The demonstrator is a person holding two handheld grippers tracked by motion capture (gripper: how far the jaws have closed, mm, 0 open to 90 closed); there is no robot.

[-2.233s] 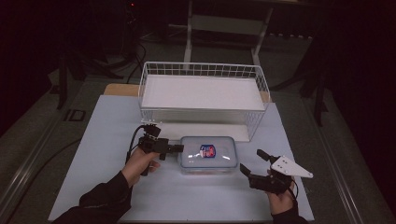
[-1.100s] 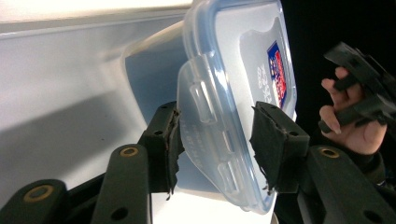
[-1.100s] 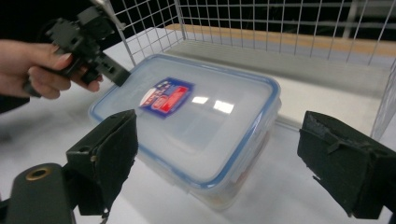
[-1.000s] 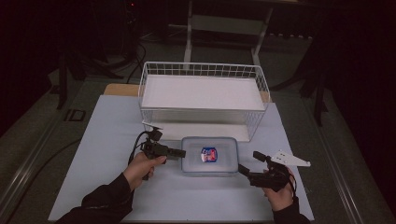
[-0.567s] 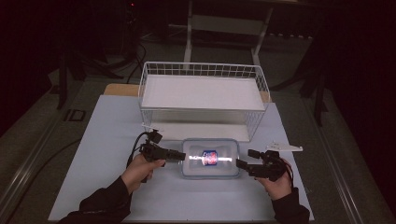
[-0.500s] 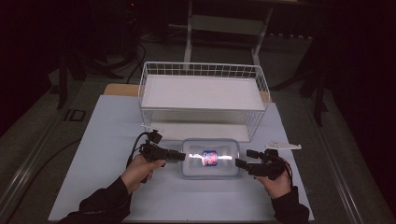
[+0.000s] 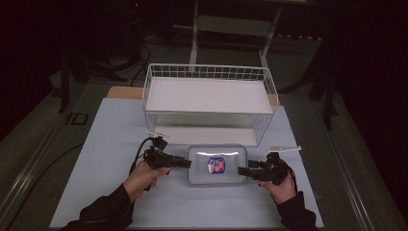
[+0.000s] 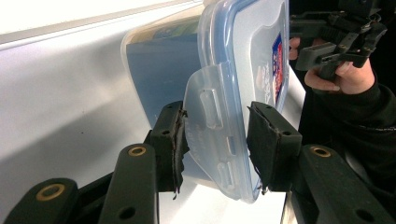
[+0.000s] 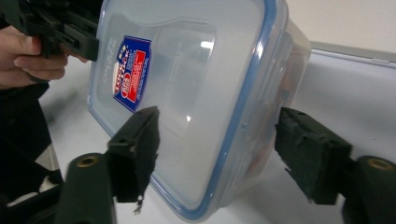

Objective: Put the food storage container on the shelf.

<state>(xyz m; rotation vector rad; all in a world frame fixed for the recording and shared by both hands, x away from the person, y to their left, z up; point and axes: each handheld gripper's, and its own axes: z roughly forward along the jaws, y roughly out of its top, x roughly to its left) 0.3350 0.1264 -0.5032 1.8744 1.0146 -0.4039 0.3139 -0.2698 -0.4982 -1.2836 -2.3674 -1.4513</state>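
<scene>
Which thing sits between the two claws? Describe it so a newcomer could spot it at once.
Start at the white wire basket at the far side of the pale table. Just in front of it lies a clear plastic food container, flanked by the left claw and the right claw. Its blue-rimmed lid with a red-and-blue label marks it out.

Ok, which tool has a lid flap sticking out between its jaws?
The left tool: the container's flap juts between its jaws. The right tool straddles the container's whole end.

Wire basket blocks behind the container; bare table lies open at both sides
</scene>
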